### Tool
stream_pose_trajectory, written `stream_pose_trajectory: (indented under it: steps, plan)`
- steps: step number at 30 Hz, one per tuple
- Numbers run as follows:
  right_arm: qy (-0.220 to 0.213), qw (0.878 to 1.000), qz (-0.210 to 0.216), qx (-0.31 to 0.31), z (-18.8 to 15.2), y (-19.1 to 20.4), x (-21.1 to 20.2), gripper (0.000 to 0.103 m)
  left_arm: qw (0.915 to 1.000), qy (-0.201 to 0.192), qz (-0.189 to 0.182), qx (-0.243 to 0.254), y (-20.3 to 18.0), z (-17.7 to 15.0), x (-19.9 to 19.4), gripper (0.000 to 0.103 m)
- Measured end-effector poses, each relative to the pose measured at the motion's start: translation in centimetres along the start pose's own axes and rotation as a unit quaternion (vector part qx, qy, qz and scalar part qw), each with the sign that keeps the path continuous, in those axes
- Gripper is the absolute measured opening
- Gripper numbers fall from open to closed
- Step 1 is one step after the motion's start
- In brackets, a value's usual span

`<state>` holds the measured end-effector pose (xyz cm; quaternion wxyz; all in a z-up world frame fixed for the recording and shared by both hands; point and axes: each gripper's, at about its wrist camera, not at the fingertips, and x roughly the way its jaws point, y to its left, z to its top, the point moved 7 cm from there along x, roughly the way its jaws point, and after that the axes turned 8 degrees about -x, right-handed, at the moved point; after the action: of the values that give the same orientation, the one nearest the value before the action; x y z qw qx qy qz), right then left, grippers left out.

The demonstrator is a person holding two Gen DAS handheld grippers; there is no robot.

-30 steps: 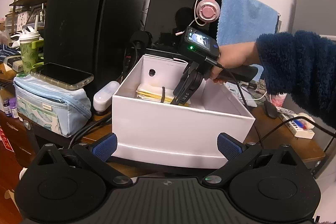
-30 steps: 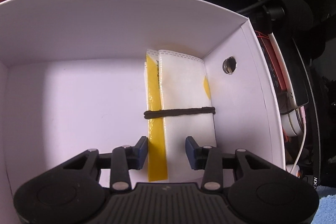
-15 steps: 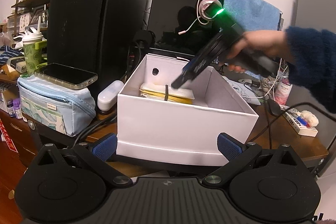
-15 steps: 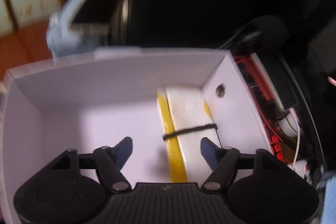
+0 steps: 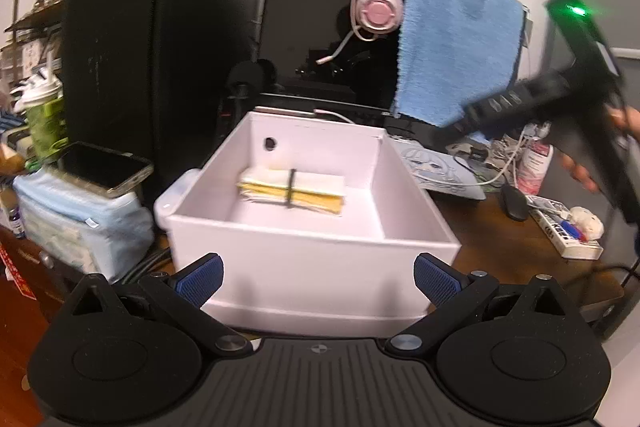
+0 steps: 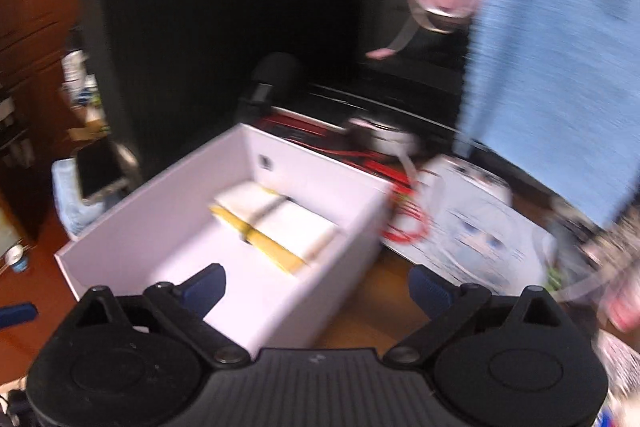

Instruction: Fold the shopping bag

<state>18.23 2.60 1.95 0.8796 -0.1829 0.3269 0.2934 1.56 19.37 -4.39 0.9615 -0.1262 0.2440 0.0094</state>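
The folded shopping bag [image 5: 294, 185] is a flat white and yellow bundle with a black band around it. It lies on the floor of a white open box [image 5: 312, 259], near the far wall. The right wrist view, blurred, shows the bag [image 6: 276, 225] in the same box [image 6: 132, 239]. My left gripper [image 5: 318, 277] is open in front of the box's near wall, holding nothing. My right gripper [image 6: 318, 283] is open and empty above the box's right corner; from the left wrist view its body [image 5: 576, 95] is high at the right, held by a hand.
A blue pouch [image 5: 76, 223] with a phone [image 5: 106, 167] on it sits left of the box. Black speakers and a monitor stand behind. Pink headphones [image 5: 378, 9] and a blue towel [image 5: 452, 43] hang at the back. Cables, a mouse and a power strip [image 5: 560, 231] lie on the right.
My right gripper has opened, let go of the bag and pulled up and back out of the box to the right. The bag stays in the box. My left gripper has risen slightly.
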Motion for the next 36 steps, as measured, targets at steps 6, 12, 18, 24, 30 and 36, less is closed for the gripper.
stream_pose_trajectory:
  steps: [6, 12, 18, 24, 30, 36]
  plan:
    - [-0.023, 0.997, -0.068, -0.003, -5.2, -3.5, -4.1, 0.098, 0.9993, 0.015, -0.034, 0.003, -4.5, 1.4, 1.7, 0.102]
    - [-0.015, 0.992, -0.092, 0.090, -10.7, -6.6, -6.2, 0.098, 0.9998, 0.000, -0.019, -0.007, -8.4, 2.5, 4.4, 0.102]
    - [-0.027, 0.980, -0.127, 0.148, -14.0, -8.6, -8.4, 0.098, 0.9995, 0.005, -0.029, 0.008, -11.9, 2.6, 5.2, 0.102]
    - [-0.048, 0.970, -0.159, 0.176, -15.2, -8.5, -10.6, 0.098, 0.9976, -0.015, -0.016, 0.066, -15.1, 2.3, 3.8, 0.102]
    - [-0.073, 0.960, -0.209, 0.169, -15.3, -7.6, -12.1, 0.098, 0.9971, -0.028, -0.010, 0.070, -16.1, 2.9, 2.4, 0.102]
    - [-0.090, 0.960, -0.202, 0.169, -15.0, -6.8, -13.2, 0.098, 0.9974, -0.036, -0.009, 0.062, -16.0, 3.6, 1.4, 0.102]
